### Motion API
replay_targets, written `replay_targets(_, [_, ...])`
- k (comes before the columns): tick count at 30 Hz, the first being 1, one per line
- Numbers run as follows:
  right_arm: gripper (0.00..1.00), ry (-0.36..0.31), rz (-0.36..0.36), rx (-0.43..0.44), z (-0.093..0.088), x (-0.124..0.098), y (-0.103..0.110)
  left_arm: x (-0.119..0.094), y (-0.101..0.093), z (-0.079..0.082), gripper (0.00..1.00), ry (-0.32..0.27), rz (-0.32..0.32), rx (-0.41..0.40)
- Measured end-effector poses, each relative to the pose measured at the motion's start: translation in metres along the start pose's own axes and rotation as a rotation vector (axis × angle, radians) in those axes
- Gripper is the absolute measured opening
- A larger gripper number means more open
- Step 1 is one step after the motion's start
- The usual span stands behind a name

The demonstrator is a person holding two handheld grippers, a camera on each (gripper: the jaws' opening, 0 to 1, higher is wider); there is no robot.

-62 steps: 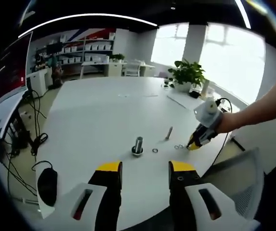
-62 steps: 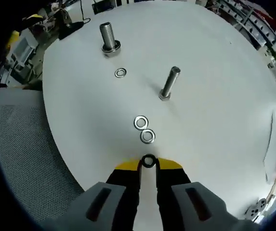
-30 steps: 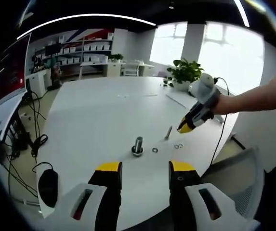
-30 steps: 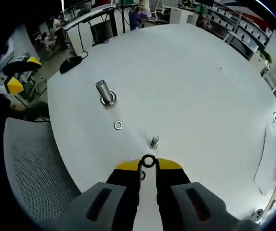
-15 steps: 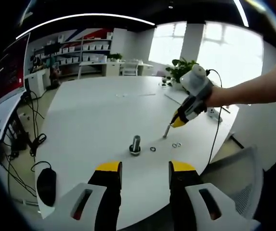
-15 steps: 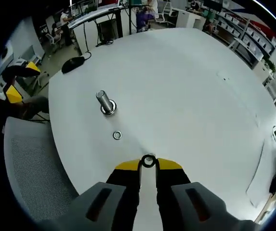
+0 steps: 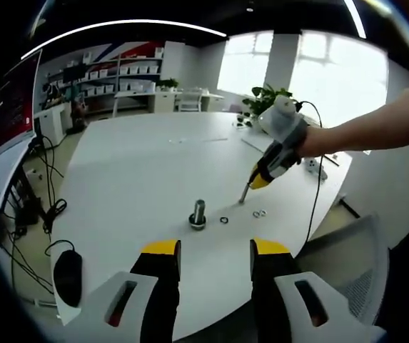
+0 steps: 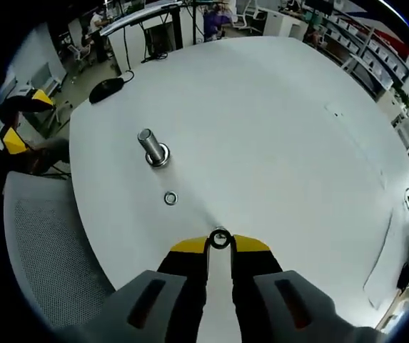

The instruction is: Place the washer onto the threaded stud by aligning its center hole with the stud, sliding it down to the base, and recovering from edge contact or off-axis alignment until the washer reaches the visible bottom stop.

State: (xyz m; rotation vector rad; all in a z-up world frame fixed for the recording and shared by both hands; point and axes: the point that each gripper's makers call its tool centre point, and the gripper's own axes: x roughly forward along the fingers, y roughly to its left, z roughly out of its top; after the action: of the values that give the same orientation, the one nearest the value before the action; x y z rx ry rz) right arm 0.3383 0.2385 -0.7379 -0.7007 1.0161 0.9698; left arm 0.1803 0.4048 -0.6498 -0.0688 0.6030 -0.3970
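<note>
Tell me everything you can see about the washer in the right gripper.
The washer is a small, flat metal ring with a round centre hole, silvery with a dark rim. It is pinched by its edge between the yellow fingers of the right gripper, held above the white table. The left gripper view shows that gripper at the top of the thin stud.

The broad white round-edged surface (image 8: pixel 275 128) carries a thick upright threaded steel stud with a wide base (image 8: pixel 151 148) at about ten o'clock in the right gripper view. A small flat steel washer (image 8: pixel 170 198) lies just beside it toward six o'clock. In the left gripper view, a thinner tilted steel bolt (image 7: pixel 245 193) stands near two more loose washers (image 7: pixel 260 213), and a black computer mouse (image 7: pixel 69 277) rests at eight o'clock.
</note>
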Motion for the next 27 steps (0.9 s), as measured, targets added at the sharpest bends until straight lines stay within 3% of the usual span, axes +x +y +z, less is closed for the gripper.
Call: replay_targets(27, [0.13, 0.002, 0.002, -0.015, -0.0004, -0.0041, -0.0043, -0.0001, -0.0078, -0.0082, 0.38, 0.016, -0.008, -0.001])
